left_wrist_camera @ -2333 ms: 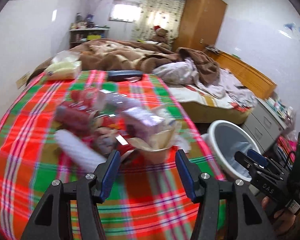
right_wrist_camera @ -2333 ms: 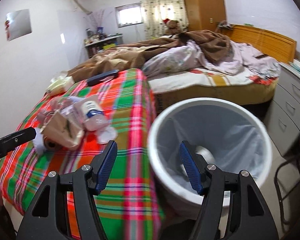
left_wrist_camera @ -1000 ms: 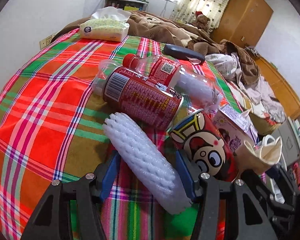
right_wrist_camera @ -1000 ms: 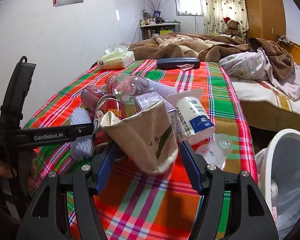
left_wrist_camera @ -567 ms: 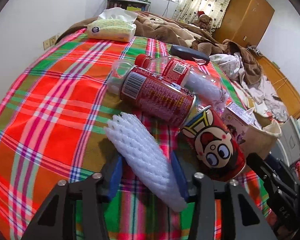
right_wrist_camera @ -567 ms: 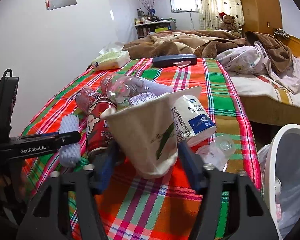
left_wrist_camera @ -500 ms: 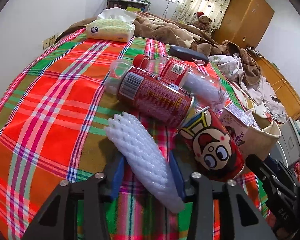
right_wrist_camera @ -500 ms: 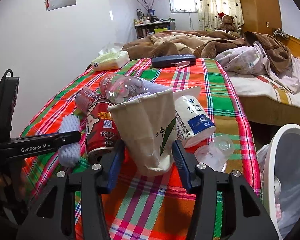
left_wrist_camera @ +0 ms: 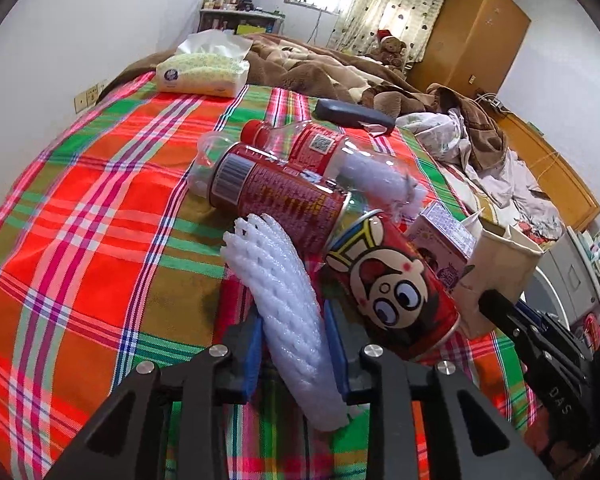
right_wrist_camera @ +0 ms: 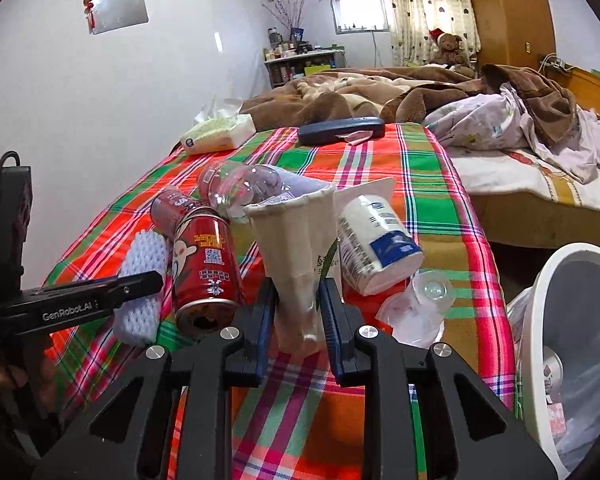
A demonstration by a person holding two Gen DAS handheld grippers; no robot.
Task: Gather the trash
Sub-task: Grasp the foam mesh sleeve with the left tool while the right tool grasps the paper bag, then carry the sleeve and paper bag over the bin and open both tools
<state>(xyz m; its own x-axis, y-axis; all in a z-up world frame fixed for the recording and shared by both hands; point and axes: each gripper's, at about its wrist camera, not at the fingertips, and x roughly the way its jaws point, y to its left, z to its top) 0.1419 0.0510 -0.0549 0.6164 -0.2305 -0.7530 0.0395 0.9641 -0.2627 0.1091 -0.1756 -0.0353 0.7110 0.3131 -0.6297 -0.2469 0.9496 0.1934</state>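
A heap of trash lies on the plaid tablecloth (left_wrist_camera: 80, 240). My left gripper (left_wrist_camera: 294, 344) is shut on a white foam net sleeve (left_wrist_camera: 284, 300), which also shows in the right wrist view (right_wrist_camera: 140, 276). My right gripper (right_wrist_camera: 298, 312) is shut on a beige paper cup (right_wrist_camera: 300, 248), squeezing its lower part; the cup also shows in the left wrist view (left_wrist_camera: 500, 272). Beside them lie a red cartoon can (left_wrist_camera: 392, 284), a second red can (left_wrist_camera: 276, 196), a clear bottle (left_wrist_camera: 320, 148), a small purple carton (left_wrist_camera: 444, 240) and a white yogurt bottle (right_wrist_camera: 376, 240).
A white trash bin (right_wrist_camera: 572, 344) with a liner stands off the table's right edge. A tissue pack (left_wrist_camera: 204, 72) and a dark case (left_wrist_camera: 352, 114) lie at the table's far end. A clear crumpled cup (right_wrist_camera: 420, 304) lies right of my right gripper. A bed with blankets is behind.
Both grippers moved from the bin side to the heap, then closed: the left on the foam sleeve, the right on the paper cup, which is now squeezed and upright.
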